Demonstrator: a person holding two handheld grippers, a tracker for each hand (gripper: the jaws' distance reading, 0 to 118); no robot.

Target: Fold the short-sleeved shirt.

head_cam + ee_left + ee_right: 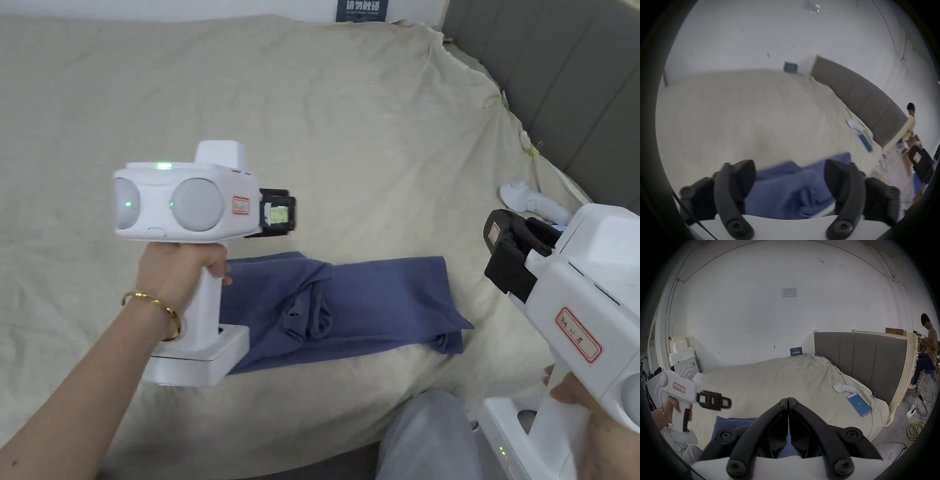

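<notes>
Jaws on left gripper [790, 181] spread wide, nothing between them, held above blue short-sleeved shirt [350, 303] without contact. Jaws on right gripper [788, 400] closed tip to tip, empty, raised clear of shirt's right end. Shirt lying on beige bed sheet [312, 112] near front edge, already narrowed into long band, bunched ridge left of centre, right corner tucked under. Phone [858, 404] and white controller [531, 200] resting further right on sheet, well apart from shirt. Seated person [929, 347] beyond headboard [859, 356]. Risk judged: next fold likely to trap bunched ridge and give lumpy, uneven stack unless smoothed first; single-layer pinch at either end could drag band askew toward bed edge.
</notes>
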